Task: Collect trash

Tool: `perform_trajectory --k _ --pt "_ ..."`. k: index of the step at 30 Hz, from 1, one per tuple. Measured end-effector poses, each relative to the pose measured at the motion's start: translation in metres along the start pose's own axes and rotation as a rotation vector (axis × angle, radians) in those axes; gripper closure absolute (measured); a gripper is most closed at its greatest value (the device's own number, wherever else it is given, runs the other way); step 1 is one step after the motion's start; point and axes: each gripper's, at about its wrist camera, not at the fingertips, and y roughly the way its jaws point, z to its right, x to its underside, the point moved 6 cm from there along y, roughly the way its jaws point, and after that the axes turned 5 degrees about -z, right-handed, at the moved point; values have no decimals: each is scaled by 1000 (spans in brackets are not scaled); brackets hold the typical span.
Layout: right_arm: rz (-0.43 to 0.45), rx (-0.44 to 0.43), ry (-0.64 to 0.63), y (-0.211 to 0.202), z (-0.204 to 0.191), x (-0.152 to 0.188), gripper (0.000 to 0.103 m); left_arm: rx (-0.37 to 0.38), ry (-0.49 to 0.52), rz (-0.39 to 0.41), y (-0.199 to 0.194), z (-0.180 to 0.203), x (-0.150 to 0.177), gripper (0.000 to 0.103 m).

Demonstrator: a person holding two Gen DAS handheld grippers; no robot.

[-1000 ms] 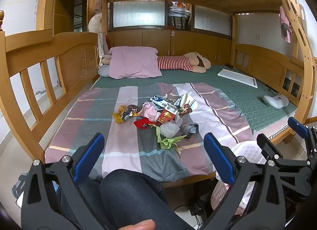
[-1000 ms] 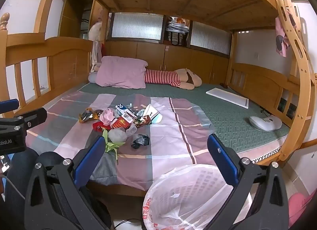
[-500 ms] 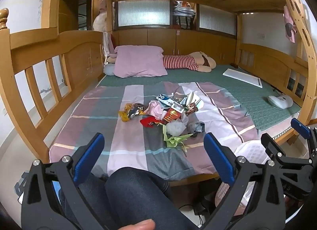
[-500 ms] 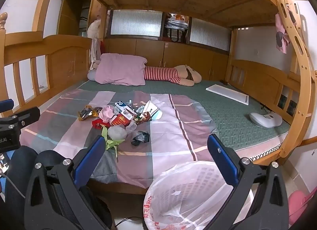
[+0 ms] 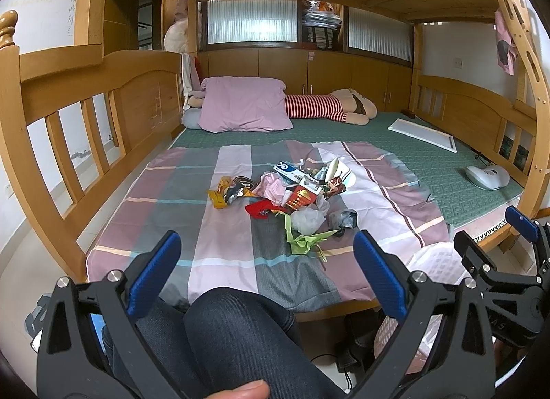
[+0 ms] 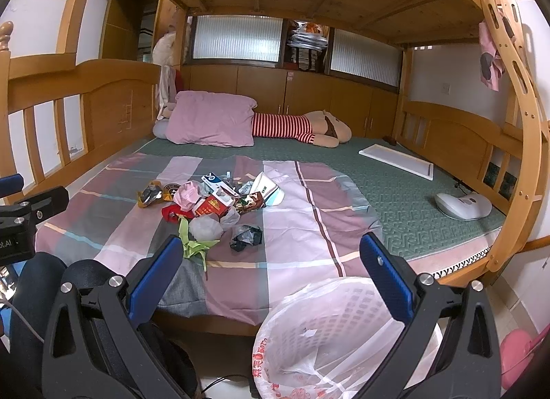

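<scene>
Crinkled plastic and paper trash (image 5: 292, 196) is lying in a loose pile on the striped sheet (image 5: 213, 227), near the middle of the bed and well apart from both my claws. The green paper scrap (image 6: 196, 244) and a dark crumpled wrapper (image 6: 245, 237) are sitting at the near edge of the pile, just beside a pale plastic wad (image 5: 307, 220). Below the bed edge, the lined basket (image 6: 330, 340) is waiting right under my right claw (image 6: 271, 278). I am holding both claws wide and empty, the left claw (image 5: 266, 271) hovering above my knee (image 5: 240, 330). I judge I am only setting up the first pick; nothing looks collected so far. Next I am needing to reach forward over the sheet, lower onto one near piece, probably the green scrap, close on it without snagging the cloth, then carry it back to the basket
</scene>
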Motion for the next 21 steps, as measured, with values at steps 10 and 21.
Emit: perform_trajectory --k 10,21 --pt "-3 -2 1 1 0 1 2 0 0 -4 1 -1 2 3" --pt "-4 -1 1 2 0 2 2 1 0 -5 1 -1 3 3"
